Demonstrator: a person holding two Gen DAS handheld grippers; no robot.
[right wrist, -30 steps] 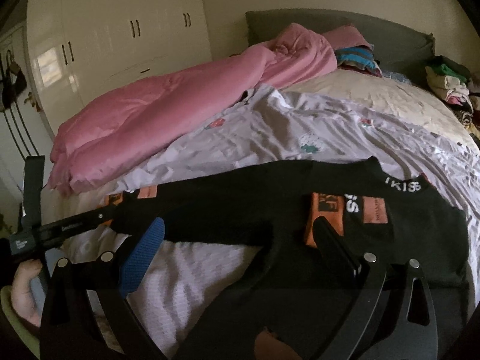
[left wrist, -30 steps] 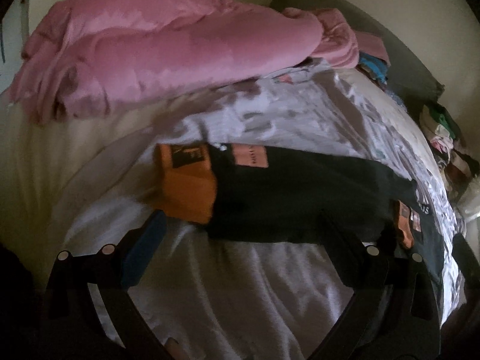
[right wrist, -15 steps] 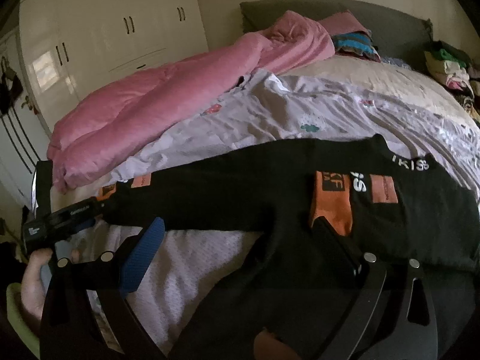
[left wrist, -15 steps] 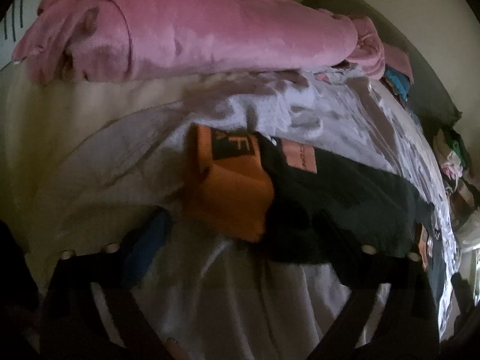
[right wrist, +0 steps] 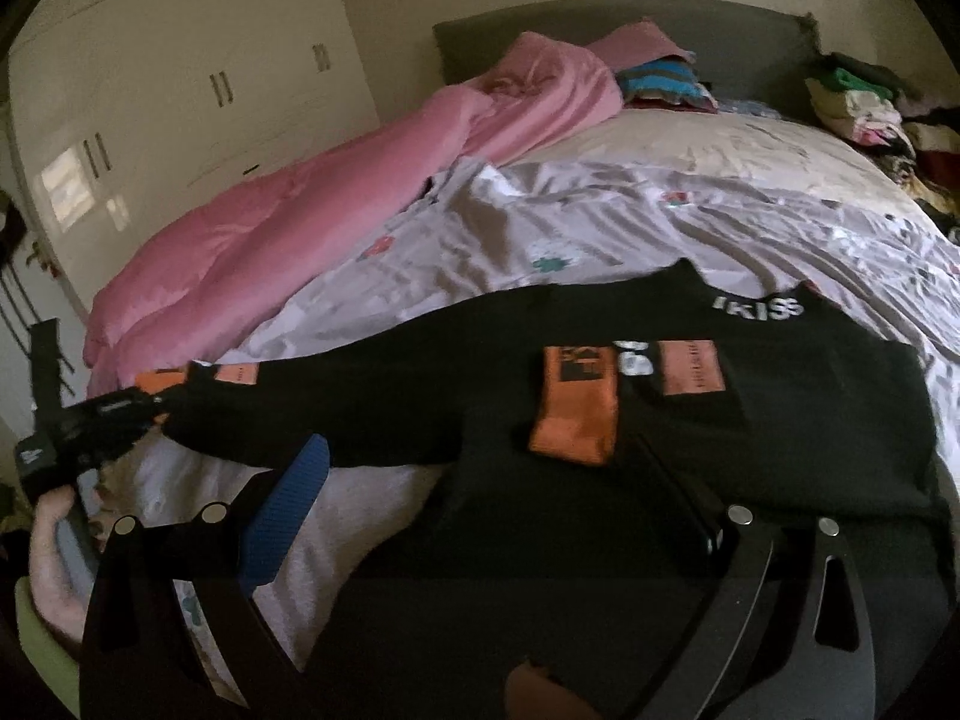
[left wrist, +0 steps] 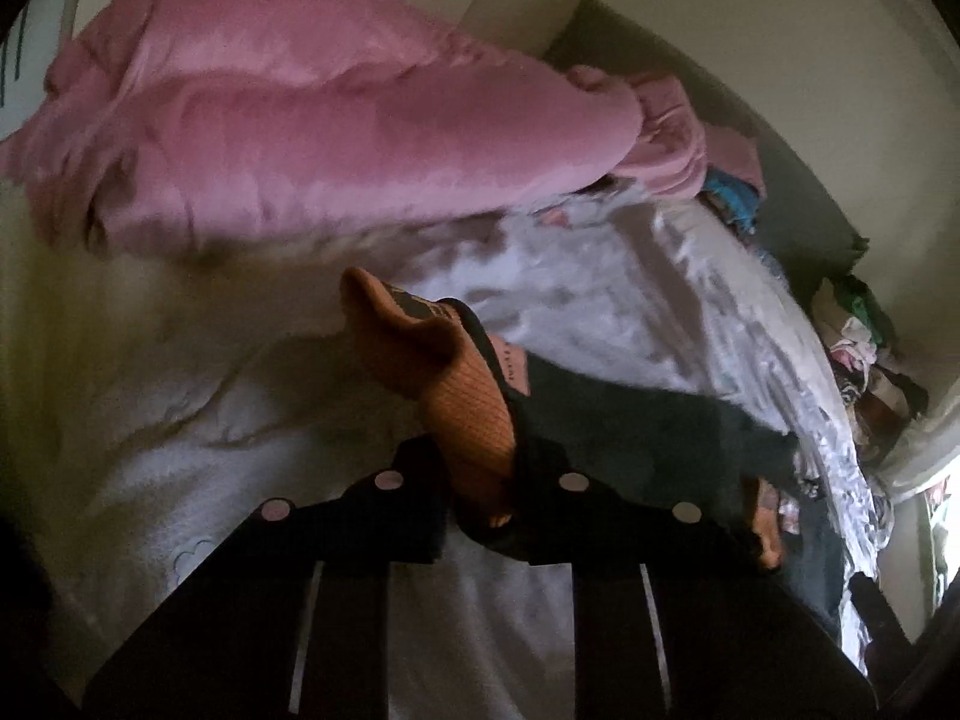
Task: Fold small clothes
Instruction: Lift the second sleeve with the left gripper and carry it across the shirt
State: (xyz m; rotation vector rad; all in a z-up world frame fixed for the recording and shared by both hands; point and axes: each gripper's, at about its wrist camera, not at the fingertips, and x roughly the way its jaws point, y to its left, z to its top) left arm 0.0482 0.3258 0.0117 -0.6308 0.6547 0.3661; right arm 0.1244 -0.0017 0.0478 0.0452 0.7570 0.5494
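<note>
Left gripper: clamped on the orange cuff of the sweater's outstretched sleeve; cuff is lifted off the sheet.
Right gripper: spread wide, nothing gripped; held low over the sweater body.
Sweater: black, laid flat on the sheet; second cuff is folded across the chest.
Duvet: pink, bunched behind the sweater.
Clothes pile: seen by the headboard.

Only clear text: white "IKISS" on the collar band of the black sweatshirt, far right in the right wrist view. Orange cuff has a black block logo, pink patch has a small print line, left gripper body has white lettering; all unreadable.
</note>
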